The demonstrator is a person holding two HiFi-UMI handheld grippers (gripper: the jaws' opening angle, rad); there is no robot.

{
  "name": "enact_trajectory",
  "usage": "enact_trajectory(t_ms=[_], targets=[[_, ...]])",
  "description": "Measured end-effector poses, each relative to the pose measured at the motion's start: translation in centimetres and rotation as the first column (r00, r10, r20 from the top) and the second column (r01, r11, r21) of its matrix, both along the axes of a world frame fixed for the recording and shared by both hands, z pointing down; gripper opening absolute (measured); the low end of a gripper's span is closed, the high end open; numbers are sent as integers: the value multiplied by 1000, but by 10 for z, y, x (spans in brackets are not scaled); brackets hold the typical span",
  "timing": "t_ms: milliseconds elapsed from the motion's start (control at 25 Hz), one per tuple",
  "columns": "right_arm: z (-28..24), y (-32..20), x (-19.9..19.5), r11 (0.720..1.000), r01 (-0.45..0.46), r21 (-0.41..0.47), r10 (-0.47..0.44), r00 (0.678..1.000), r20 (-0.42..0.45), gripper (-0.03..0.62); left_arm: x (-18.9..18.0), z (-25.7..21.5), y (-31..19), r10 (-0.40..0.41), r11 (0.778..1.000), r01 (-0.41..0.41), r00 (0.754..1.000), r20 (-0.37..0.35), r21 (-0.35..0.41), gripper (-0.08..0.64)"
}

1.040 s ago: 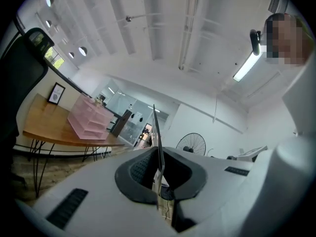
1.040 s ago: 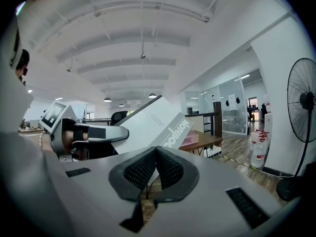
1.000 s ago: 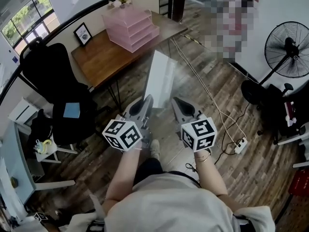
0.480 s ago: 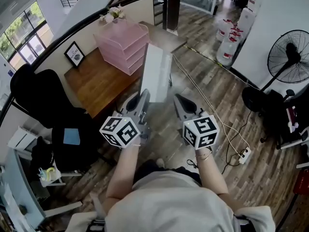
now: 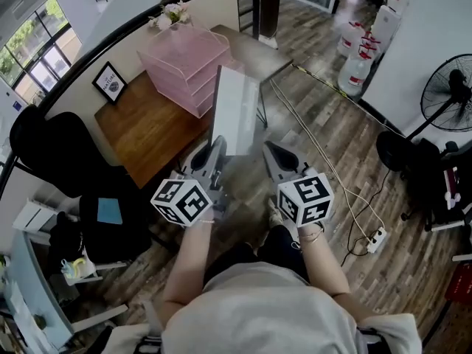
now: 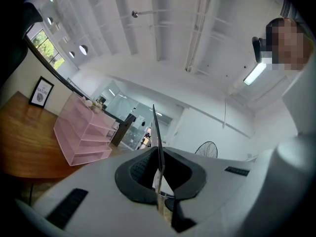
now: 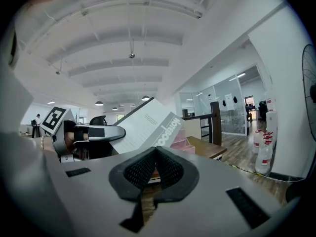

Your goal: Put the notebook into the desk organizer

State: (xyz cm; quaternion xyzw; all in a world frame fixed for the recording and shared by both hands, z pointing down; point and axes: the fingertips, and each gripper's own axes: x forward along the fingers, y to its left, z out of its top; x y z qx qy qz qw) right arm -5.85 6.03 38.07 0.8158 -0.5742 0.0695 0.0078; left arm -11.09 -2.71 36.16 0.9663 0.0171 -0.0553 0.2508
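The notebook (image 5: 236, 116) is up in the air, pinched by its lower edge alone, and that's the worry: so thin a hold on a tall, flat book could let it swing or slip out. It stands straight ahead of the left gripper (image 5: 218, 144), whose jaws are clamped on it. The pink desk organizer (image 5: 188, 57) waits at the desk (image 5: 147, 131)'s far edge. The right gripper (image 5: 270, 149) rides alongside, jaws closed on nothing
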Motion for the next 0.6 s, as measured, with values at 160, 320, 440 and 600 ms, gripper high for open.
enact_trajectory(t_ms=[160,320,440,600], targets=[[1,-22,30,999,54,0,-54,999,-10,12,20,3,-20,-60,998,60,998,1,-3,19],[-4,-49,69,993,118,3,-118,993,-28,12,48,-2,-47,-129,992,129,992,-13,-3,18],[-10,-71,102,985,172,10,-172,984,-38,12,77,-10,-67,-172,985,172,985,-19,18,18],[-25,-90,138,970,244,22,-242,968,-58,12,110,-22,-78,-226,973,226,974,-24,33,18]])
